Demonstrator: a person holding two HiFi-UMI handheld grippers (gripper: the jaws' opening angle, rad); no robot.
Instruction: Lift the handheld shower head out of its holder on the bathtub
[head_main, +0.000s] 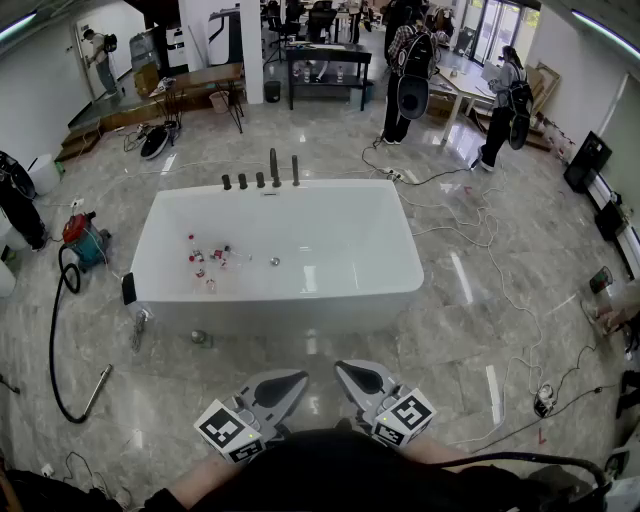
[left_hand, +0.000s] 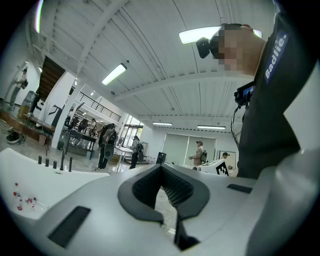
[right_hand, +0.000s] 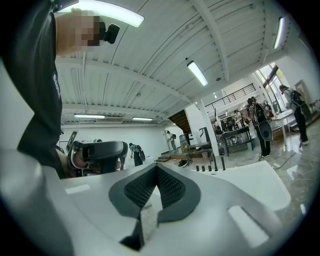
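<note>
Approach not yet begun: we hold grey left tongs (head_main: 296, 378) and right tongs (head_main: 343, 368) closed, empty, at 6 o'clock; the slim dark handheld shower head (head_main: 274, 166) stands holstered at the 12 o'clock rim of the white bathtub (head_main: 300, 300).

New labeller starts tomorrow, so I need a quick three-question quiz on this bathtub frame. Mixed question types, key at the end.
1. True or false: the left gripper and the right gripper hang over the bathtub.
2. On which rim of the tub do the dark tap fittings stand, seen from the person? A near; B far; C left end.
3. Fill in: each gripper's jaws are ____, with nothing between them.
Key: 1 false, both are short of the tub's near wall. 2 B. 3 shut.
</note>
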